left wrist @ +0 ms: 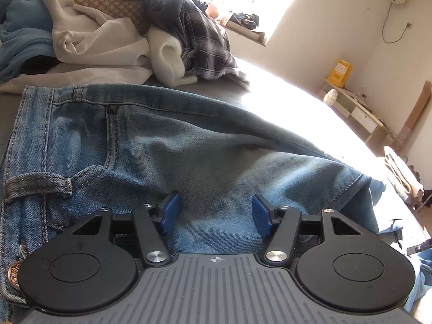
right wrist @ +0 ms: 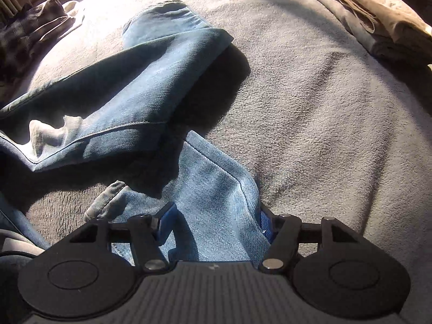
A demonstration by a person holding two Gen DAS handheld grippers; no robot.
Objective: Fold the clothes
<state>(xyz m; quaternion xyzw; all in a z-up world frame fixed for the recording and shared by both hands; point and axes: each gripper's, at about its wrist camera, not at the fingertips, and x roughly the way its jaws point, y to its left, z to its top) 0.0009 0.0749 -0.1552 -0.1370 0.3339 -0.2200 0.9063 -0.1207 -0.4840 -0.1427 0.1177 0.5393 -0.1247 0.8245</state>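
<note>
Jeans (left wrist: 167, 145) flat on the bed (right wrist: 310, 94), both claws over denim.
My left claw (left wrist: 216, 213) gapes over the seat, gripping nothing; my right claw (right wrist: 216, 229) brackets a leg fold, grip uncertain.

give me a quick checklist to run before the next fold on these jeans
1. Left gripper placed over the jeans near the waistband: ok, though its fingers stand apart and nothing is pinched.
2. Right gripper has denim between its fingers: ok, a leg fills the gap; whether the pads press firmly, cannot tell.
3. Legs lined up: not ok, the other leg lies crossed and rumpled.
4. Pocket lining tucked in: not ok, pale cloth pokes out.
5. Bare blanket to fold onto: ok.
6. Unfolded pile and folded stack apart from the jeans: ok.
</note>
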